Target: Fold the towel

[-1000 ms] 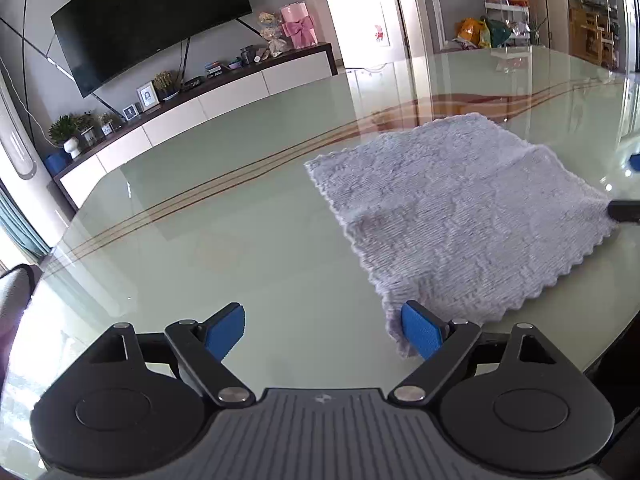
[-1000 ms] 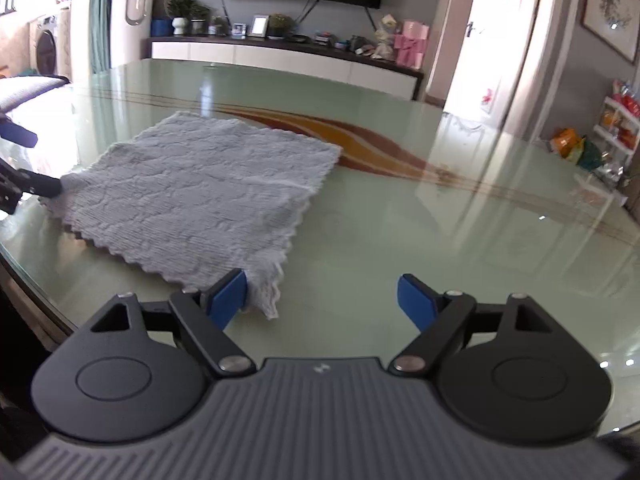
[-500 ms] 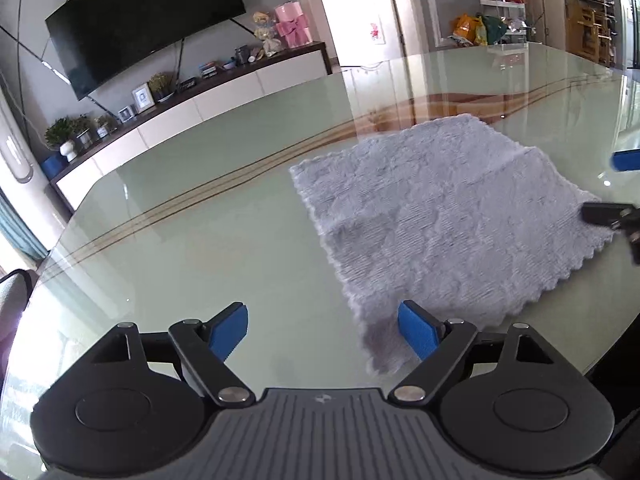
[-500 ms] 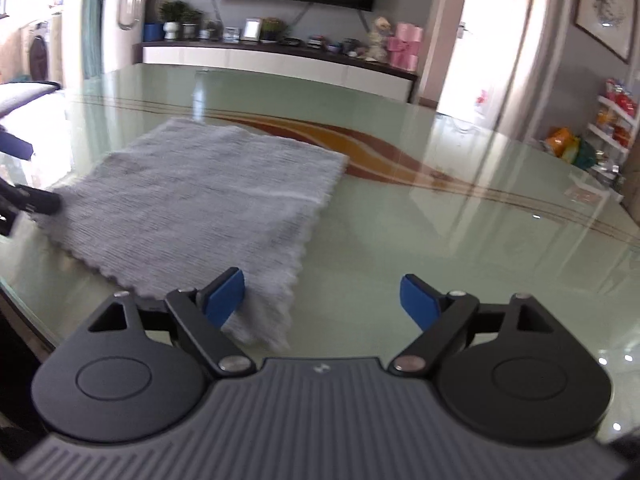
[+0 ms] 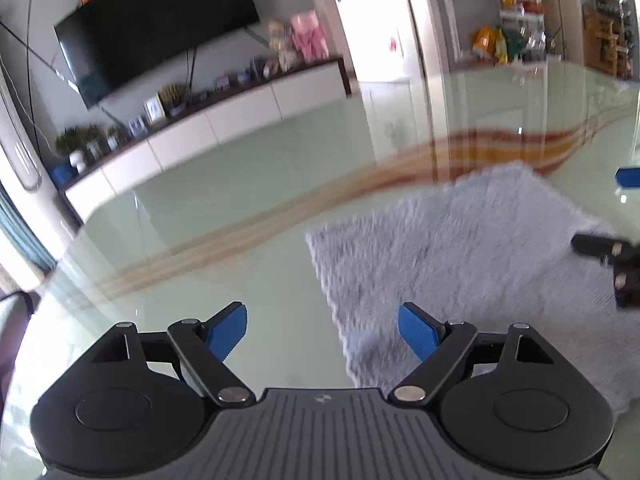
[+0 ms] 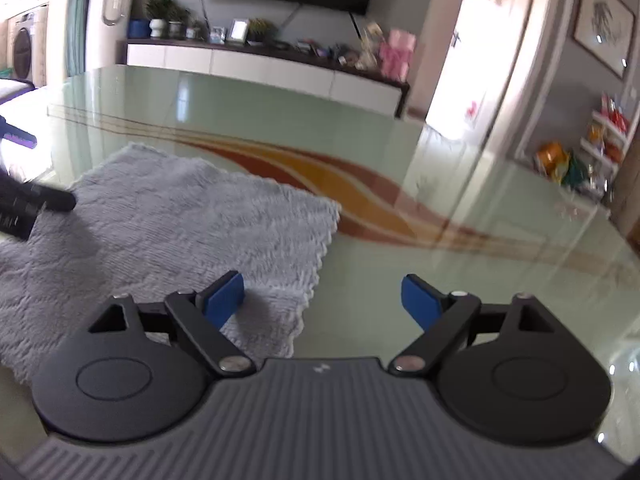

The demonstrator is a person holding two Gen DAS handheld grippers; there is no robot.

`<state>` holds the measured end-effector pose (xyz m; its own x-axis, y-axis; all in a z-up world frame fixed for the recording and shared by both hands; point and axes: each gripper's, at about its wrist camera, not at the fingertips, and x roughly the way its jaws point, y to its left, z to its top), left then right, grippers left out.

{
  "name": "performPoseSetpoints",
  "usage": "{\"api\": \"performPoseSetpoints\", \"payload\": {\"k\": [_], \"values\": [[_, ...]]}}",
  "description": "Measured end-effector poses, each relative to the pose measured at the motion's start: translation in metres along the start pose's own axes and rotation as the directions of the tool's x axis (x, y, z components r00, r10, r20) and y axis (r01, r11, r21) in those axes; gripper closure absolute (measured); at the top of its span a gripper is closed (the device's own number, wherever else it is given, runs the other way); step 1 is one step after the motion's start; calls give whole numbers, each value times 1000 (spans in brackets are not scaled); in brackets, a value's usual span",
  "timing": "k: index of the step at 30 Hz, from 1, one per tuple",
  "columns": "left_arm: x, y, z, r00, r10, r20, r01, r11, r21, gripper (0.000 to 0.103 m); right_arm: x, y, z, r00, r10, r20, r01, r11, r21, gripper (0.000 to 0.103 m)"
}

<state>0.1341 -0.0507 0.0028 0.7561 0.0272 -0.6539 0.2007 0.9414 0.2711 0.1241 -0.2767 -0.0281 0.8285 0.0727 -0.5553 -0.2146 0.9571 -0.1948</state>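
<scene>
Two grippers: both are seen over one grey towel on a glass bench.
Towel (image 5: 472, 264): it is laid flat and spread out on the pale green bench (image 5: 240, 208), near the bench's front edge, with its scalloped hems visible along two sides; in the right wrist view the towel (image 6: 168, 232) is seen just short of the orange and brown stripes in the glass.
Left gripper (image 5: 322, 330): its jaws are held wide apart and nothing is pressed between the blue pads; the left pad is seen over bare glass, the right pad (image 5: 416, 334) over the towel's near left corner, whose edge is seen between the two pads. Whether a pad touches the cloth cannot be told.
Right gripper (image 6: 322, 300): it is released, its jaws have just been opening, and nothing is clamped; the left pad (image 6: 222, 300) is seen over the towel's near right corner, the right pad over bare glass.
Cross views: each gripper's dark finger is seen at the far side of the other's picture, above the towel's opposite edge.
Background: a black television (image 5: 156, 28) is mounted above a long white cabinet (image 6: 260, 66).
Sharpness: the left wrist view is blurred.
</scene>
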Motion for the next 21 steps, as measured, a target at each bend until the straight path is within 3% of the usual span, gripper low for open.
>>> {"api": "performPoseSetpoints", "payload": {"k": [6, 10, 13, 17, 21], "values": [[3, 25, -15, 1000, -20, 8, 21, 993, -114, 8, -3, -21, -9, 999, -46, -20, 46, 998, 31, 9], [0, 25, -21, 1000, 18, 23, -17, 997, -76, 8, -3, -32, -13, 996, -89, -20, 90, 995, 38, 9], [-4, 23, -22, 999, 40, 26, -38, 997, -65, 13, -11, -38, -14, 995, -102, 0, 102, 993, 66, 16], [-23, 20, -20, 998, 27, 61, -22, 997, -73, 15, -30, -35, -11, 999, -21, 38, 17, 995, 95, 14], [-40, 11, -22, 996, 9, 90, -5, 999, -42, 14, -53, -11, -18, 996, 71, 51, -72, 997, 21, 12]]}}
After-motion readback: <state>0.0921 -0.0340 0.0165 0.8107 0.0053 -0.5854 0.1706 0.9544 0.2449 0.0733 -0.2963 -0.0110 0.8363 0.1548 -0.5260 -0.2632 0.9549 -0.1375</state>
